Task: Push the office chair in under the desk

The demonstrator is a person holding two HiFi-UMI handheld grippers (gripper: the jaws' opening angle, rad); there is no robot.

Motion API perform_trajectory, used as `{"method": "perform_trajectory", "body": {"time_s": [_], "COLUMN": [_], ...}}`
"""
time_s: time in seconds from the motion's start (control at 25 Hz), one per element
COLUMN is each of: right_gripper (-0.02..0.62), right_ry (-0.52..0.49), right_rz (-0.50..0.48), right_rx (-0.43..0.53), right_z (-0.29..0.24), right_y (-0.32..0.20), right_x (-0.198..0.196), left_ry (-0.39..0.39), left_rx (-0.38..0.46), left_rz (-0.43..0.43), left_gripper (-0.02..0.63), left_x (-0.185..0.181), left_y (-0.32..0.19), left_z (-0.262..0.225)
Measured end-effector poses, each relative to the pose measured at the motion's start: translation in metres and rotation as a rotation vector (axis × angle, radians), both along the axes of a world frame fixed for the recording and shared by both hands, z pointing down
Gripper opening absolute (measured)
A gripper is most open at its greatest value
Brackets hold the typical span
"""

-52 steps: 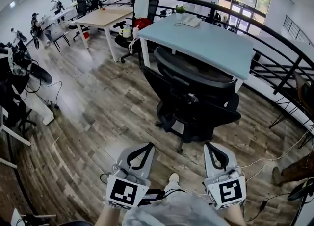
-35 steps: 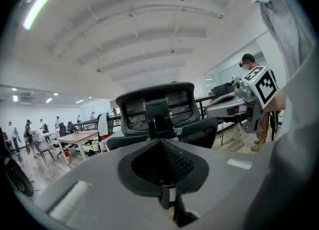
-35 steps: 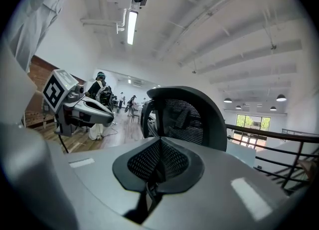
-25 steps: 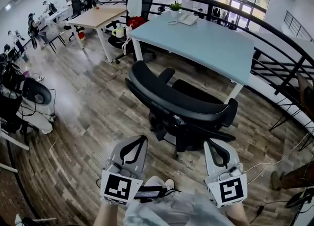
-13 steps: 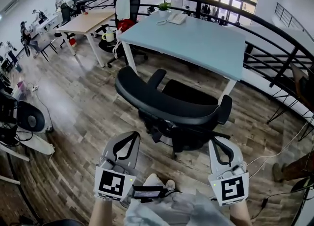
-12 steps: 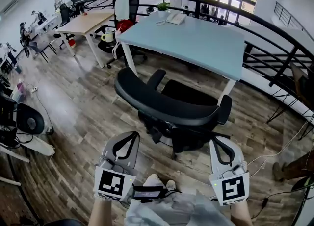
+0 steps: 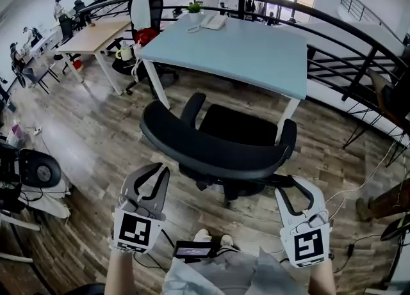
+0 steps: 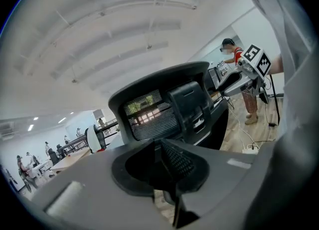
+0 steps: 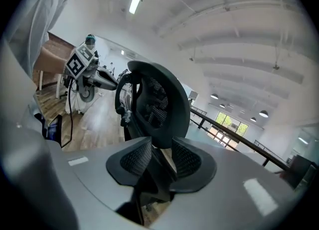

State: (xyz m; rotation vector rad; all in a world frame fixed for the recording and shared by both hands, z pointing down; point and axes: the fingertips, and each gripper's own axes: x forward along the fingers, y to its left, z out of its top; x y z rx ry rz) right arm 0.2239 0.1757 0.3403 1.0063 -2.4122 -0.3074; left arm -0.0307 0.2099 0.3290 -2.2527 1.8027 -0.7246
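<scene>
One office chair (image 7: 211, 150) stands just ahead of the two claws, its curved backrest spanning the space between them. Its seat lies at the near edge of the single blue tabletop (image 7: 256, 50), between that tabletop's two white legs (image 7: 158, 89). The left claw (image 7: 157, 169) is closed tight and empty. The right claw (image 7: 293, 185) has just been opening to a narrow gap, gripping nothing. Open floor (image 7: 83, 134) lies left of the left claw.

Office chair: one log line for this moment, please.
office chair: facing desk, not yet under | left gripper: shut, empty | right gripper: jaws just been opening, nothing between
</scene>
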Motion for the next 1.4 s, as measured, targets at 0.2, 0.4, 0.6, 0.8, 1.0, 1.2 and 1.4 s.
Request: {"method": "perform_trajectory", "body": {"time_s": [0.2,0.4,0.6,0.8,1.0,1.2,1.4], "right_gripper": [0.179,0.224,0.230,0.235,0.236,0.236,0.236], "right_ry": [0.115,0.302,0.418,0.509,0.567,0.615,0.653], "right_rz": [0.029,0.046,0.023,0.025,0.026,0.027,0.033], "right_rx": [-0.004,-0.004,-0.031,-0.040,-0.044,-0.059,-0.061], "right_z": [0.016,0.039,0.058,0.072,0.080,0.086,0.093], "right_y": [-0.006,-0.014,-0.017,-0.020,-0.026,-0.032,-0.038], "right_x": [-0.002,0.004,-0.002,-0.001,0.001,0.004,0.004], "left_ry": [0.006,-0.091,-0.236,-0.381,-0.535,-0.674,-0.702], "left_rx": [-0.017,-0.075,-0.126,-0.159,-0.199,-0.228,-0.251], "left_rz": [0.053,0.114,0.176,0.246,0.276,0.319,0.341], "left_gripper": [0.068,0.139,0.165,0.204,0.230,0.242,0.242], "left_x": [-0.021,-0.038,-0.058,-0.069,-0.084,-0.095,-0.098], "left_y": [-0.016,-0.031,-0.045,-0.054,-0.067,-0.081,-0.089], "left_z": [0.004,0.016,0.036,0.052,0.069,0.080,0.089]}}
